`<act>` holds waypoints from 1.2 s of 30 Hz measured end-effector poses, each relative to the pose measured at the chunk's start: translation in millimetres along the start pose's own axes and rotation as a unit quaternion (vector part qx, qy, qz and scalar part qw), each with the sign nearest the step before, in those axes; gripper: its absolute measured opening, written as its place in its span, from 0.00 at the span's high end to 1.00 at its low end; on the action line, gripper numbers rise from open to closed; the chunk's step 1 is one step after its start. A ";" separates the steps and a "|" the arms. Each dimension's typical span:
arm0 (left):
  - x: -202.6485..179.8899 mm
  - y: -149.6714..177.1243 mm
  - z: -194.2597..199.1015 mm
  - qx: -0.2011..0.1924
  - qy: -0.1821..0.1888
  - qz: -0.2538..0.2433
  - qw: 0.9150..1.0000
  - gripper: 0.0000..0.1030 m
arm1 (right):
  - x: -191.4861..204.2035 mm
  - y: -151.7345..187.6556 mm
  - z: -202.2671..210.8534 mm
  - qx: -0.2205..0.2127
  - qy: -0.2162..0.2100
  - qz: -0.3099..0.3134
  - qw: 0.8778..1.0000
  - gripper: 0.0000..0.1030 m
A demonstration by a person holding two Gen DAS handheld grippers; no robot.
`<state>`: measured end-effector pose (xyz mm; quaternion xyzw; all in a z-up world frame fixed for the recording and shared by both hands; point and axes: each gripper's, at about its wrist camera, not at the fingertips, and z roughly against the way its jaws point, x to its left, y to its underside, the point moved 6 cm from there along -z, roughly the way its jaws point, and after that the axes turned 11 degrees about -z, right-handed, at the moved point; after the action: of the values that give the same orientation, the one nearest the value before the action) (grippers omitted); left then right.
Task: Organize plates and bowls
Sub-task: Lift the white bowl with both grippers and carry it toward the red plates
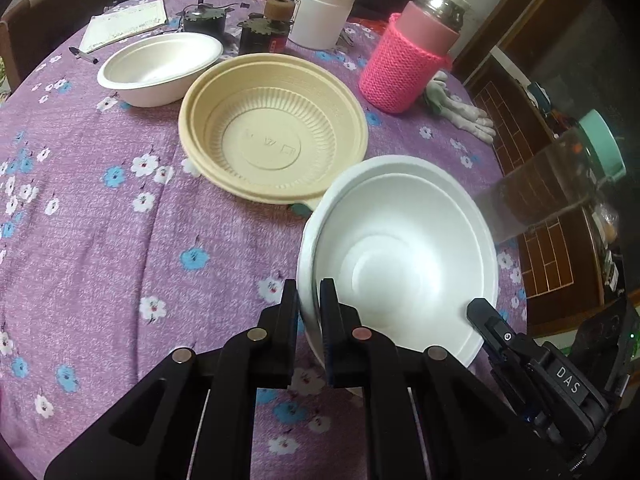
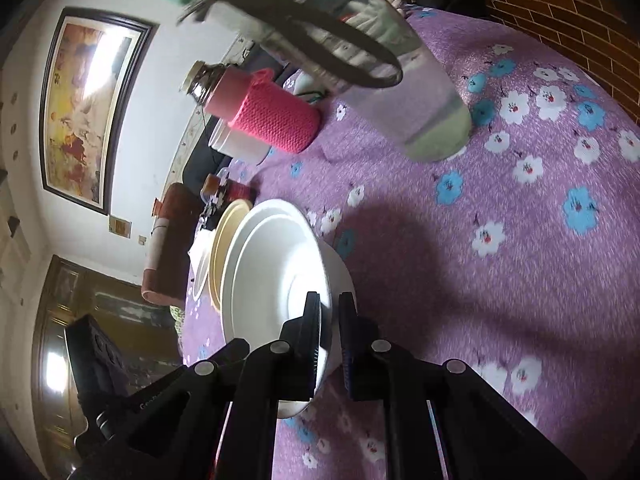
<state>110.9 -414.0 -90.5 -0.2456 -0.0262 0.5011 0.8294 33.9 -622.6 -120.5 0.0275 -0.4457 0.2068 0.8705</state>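
Note:
A large white bowl with a stepped rim sits tilted near the front right of the purple flowered tablecloth. My left gripper is shut on its near left rim. My right gripper is shut on the opposite rim of the same bowl; one of its fingers shows at the bowl's right edge. A ribbed beige bowl lies just beyond, its near edge under the white bowl's far rim. A smaller white bowl stands further back on the left.
A flask in a pink knitted sleeve, a white jar, two dark little jars, a notepad with a pen and white gloves crowd the far side. A clear bottle with a mint lid stands close on the right by the table edge.

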 end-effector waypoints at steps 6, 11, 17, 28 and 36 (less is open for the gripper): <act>9.2 18.2 16.1 -0.009 -0.006 -0.014 1.000 0.92 | 2.0 26.3 11.8 -0.009 0.007 0.004 1.000 0.91; 22.4 33.6 36.9 -0.026 -0.014 -0.019 0.999 0.92 | 9.4 51.7 21.0 -0.010 0.006 0.011 1.000 0.91; 46.9 51.2 67.4 -0.054 -0.035 -0.021 0.998 0.91 | 29.8 86.1 23.9 -0.004 0.004 0.031 1.000 0.92; 104.5 75.4 113.1 -0.093 -0.067 -0.003 0.993 0.90 | 79.3 144.9 14.6 0.012 -0.009 0.075 0.997 0.92; 152.2 90.2 141.9 -0.114 -0.084 0.018 0.990 0.89 | 124.9 188.1 2.8 0.026 -0.015 0.116 0.993 0.92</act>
<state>71.6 -197.5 -35.9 -0.2960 -0.1482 0.5286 0.7817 24.0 -409.6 -46.2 0.0011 -0.4532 0.3175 0.8330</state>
